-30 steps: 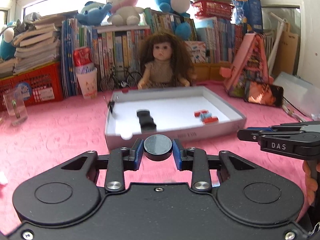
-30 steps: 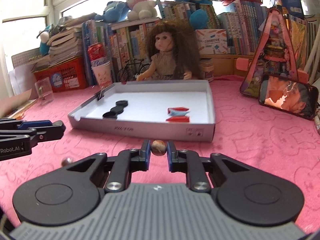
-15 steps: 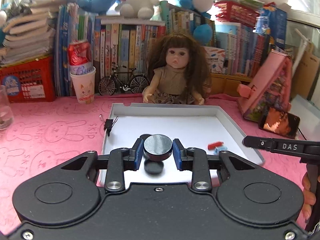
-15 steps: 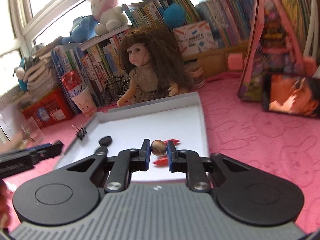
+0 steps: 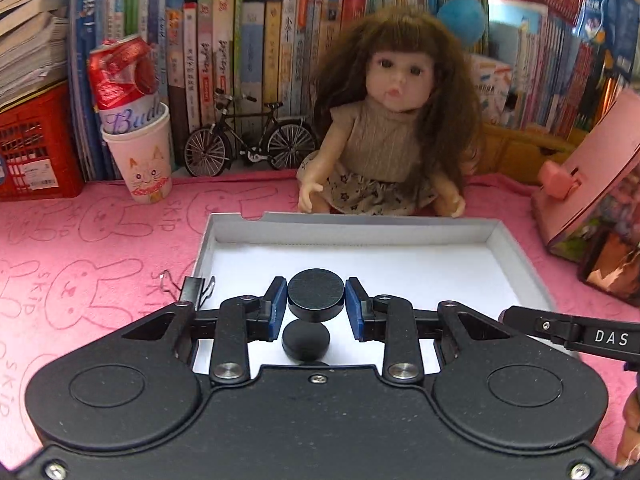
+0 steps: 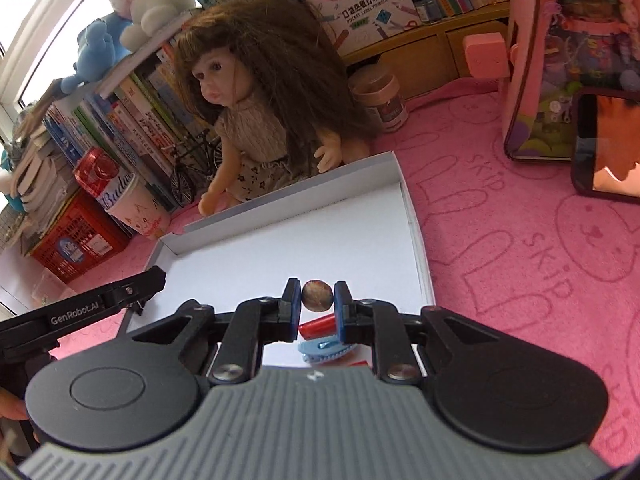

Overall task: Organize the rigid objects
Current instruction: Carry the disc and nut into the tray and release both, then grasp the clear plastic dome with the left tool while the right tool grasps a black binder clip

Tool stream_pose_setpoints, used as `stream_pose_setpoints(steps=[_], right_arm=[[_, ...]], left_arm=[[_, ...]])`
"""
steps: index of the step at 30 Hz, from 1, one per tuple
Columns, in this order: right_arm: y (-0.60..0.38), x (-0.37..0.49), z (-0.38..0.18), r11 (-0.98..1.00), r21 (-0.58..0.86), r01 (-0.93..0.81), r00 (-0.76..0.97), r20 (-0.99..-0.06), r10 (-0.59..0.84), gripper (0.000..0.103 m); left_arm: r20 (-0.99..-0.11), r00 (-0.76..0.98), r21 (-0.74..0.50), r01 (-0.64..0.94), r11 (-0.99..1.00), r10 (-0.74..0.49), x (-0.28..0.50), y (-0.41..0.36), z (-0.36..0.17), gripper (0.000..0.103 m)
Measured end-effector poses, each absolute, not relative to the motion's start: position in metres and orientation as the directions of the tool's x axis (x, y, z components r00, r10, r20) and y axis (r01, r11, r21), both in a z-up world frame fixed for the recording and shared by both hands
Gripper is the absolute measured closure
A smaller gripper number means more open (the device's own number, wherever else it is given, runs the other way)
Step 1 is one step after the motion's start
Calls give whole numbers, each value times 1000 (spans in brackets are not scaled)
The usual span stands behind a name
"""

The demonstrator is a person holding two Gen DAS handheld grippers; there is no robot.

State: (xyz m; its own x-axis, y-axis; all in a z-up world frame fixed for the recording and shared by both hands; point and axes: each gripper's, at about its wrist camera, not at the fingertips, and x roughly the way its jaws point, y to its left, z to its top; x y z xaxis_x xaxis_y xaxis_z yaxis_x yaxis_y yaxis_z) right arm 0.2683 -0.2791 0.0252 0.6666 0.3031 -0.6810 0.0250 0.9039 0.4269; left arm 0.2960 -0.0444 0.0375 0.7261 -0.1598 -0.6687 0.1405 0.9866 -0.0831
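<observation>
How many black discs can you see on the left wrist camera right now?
2. One disc is gripped in the left hand-held gripper over the tray; another lies on the tray floor just below it. More may be hidden under the gripper body.

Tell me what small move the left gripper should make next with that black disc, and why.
Probably lower slightly, then open. The left gripper grips the black disc above the white tray, beyond another black disc already lying there, so a gentle release should extend that group.

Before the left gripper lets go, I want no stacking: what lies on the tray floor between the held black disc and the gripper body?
In the left wrist view, another black disc lies on the white tray, just below the held black disc in the left gripper.
</observation>
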Motion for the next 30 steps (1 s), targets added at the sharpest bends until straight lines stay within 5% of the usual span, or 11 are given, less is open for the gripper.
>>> stream_pose_setpoints(steps=[17,21,24,30], right_arm=[[-268,291,10,941,338,-24,634,-723,276,80],[-272,285,15,921,389,-23,660,-686,306,54],[-273,275,26,913,405,-40,691,-649,318,38],[-270,233,49,903,403,-147,735,-567,373,20]], left_arm=[[-726,675,-68,119,991,-131,335,-49,0,73],[-722,680,-70,110,991,-126,332,-48,3,70],[-695,704,-80,125,989,-145,320,-46,16,58],[-625,753,-85,193,977,-203,272,-40,48,36]])
